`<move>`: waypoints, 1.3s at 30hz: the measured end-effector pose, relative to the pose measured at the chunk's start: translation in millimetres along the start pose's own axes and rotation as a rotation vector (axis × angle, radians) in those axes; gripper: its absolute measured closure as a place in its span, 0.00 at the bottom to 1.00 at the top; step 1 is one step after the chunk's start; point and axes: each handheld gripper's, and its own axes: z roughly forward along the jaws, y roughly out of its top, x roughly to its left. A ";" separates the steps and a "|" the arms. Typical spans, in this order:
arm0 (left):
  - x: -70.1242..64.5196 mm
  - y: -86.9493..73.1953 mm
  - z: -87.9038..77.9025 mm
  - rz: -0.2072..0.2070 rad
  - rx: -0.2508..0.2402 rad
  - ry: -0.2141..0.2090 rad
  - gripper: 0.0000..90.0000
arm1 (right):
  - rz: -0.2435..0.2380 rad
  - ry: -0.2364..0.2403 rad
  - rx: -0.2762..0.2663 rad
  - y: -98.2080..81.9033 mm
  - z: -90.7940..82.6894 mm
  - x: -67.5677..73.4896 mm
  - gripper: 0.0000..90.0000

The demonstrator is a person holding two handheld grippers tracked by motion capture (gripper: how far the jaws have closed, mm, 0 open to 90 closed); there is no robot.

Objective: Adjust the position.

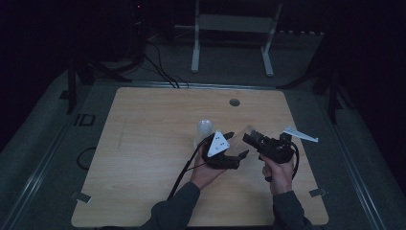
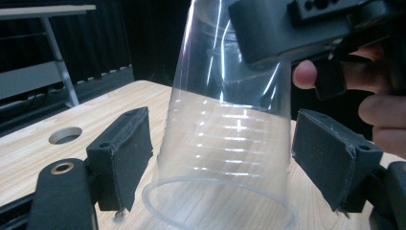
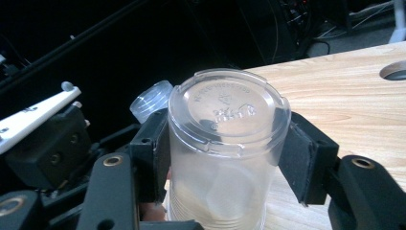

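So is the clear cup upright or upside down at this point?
Upside down and tilted: in the right gripper view the clear cup's closed base faces up between the right gripper's pads, and its open rim points toward the table.

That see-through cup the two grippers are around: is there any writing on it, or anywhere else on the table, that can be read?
Clear cup, base: a raised ring of small embossed characters and a logo in the middle, too small and faint to read.
Floor left of the table: "ID", in pale marking.
Right gripper, which holds the cup near its base: no writing.
Left gripper, jaws either side of the cup's rim: no writing.
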 end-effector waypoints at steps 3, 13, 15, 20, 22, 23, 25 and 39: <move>0.3 -0.7 1.4 -0.002 0.001 -0.001 0.24 | 0.013 0.010 -0.002 0.1 -0.4 -1.0 0.46; 0.3 -3.3 5.3 -0.005 0.013 -0.006 0.25 | 0.039 0.035 -0.003 -1.0 0.0 -3.2 0.46; 0.2 -3.6 5.8 -0.004 0.015 -0.007 0.26 | 0.044 0.035 -0.004 -0.9 -0.3 -3.6 0.46; -0.4 -3.7 6.3 -0.002 0.017 -0.005 0.30 | 0.056 0.043 -0.008 -0.7 -1.1 -5.5 0.46; -1.2 -3.5 6.2 0.002 0.019 -0.003 0.30 | 0.058 0.043 -0.009 -0.8 -1.1 -5.9 0.46; -1.2 -3.5 6.1 0.003 0.020 -0.003 0.31 | 0.057 0.043 -0.008 -0.9 -1.1 -6.0 0.46; -1.2 -3.5 6.0 0.004 0.021 -0.006 0.31 | 0.055 0.043 -0.007 -0.8 -1.2 -6.2 0.45; -0.4 -2.1 3.1 0.014 0.027 -0.003 0.33 | 0.009 0.027 0.031 0.2 -2.5 -4.5 0.38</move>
